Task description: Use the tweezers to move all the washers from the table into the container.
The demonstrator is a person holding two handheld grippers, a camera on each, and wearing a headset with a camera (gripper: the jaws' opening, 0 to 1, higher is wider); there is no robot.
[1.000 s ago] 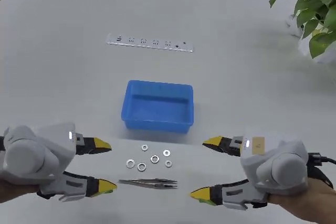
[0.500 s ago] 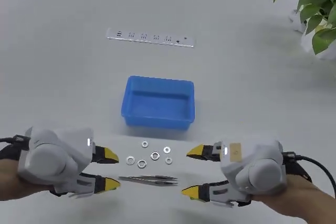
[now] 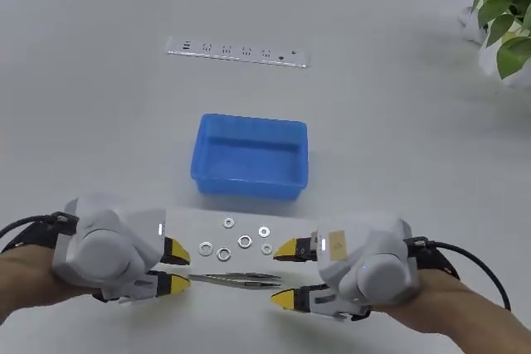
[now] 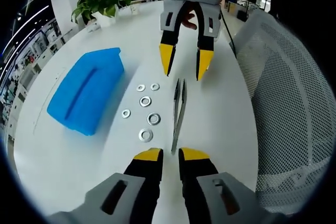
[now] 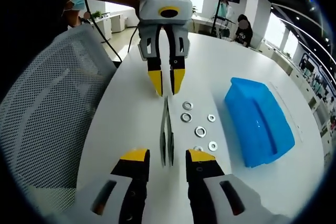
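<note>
The left gripper [image 4: 171, 154] is held released, its jaws a little apart with nothing between them. The right gripper [image 5: 168, 156] is likewise released, spread wider and empty. Both are seen low over the table [image 3: 99, 122], pointed at each other.

Between them the tweezers [image 3: 236, 278] are laid flat. The long axis runs straight from one gripper to the other, so each set of jaws is aimed along the tool rather than across it. In the right gripper view one end is seen just inside the gap of that gripper's jaws; in the left gripper view the other end stops just short of the left tips. The two arms of the tweezers are spread towards the right gripper and drawn together towards the left.

The right gripper is judged slightly the nearer — a short advance along that axis should bring the tool between its jaws.

The washers [image 3: 245, 242] — six are counted — lie loose just beyond the tweezers, towards the container [image 3: 249, 190], which is set further out; no washer is made out in it.
</note>
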